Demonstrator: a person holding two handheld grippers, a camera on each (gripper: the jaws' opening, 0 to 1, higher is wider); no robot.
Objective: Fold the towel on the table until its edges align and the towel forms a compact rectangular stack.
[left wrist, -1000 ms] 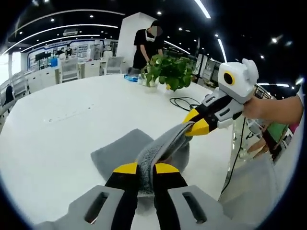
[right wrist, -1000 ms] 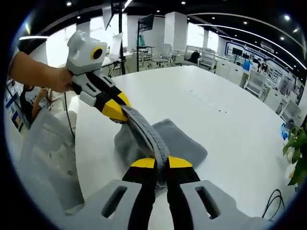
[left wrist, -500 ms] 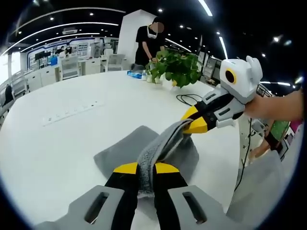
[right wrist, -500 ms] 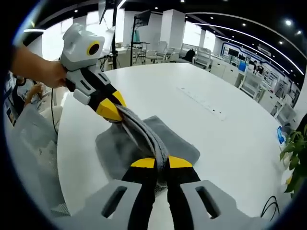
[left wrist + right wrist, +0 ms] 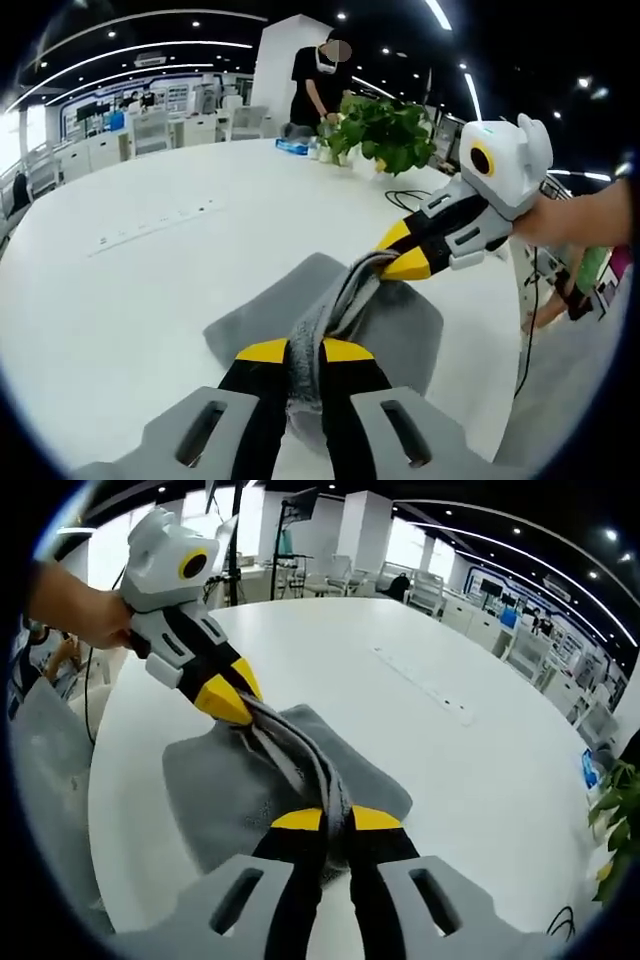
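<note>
White table (image 5: 130, 290) fills mid-frame; left gripper (image 5: 304, 352) and right gripper (image 5: 326, 820) each clench towel (image 5: 400, 325), its lifted edge stretched between them toward upper right.

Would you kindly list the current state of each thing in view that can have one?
Grey towel: partly folded, one edge lifted off the white table, the rest lying flat.
Left gripper: shut on the towel's lifted edge.
Right gripper: shut on the same edge, further along.
Potted plant: upright at the table's far side.
</note>
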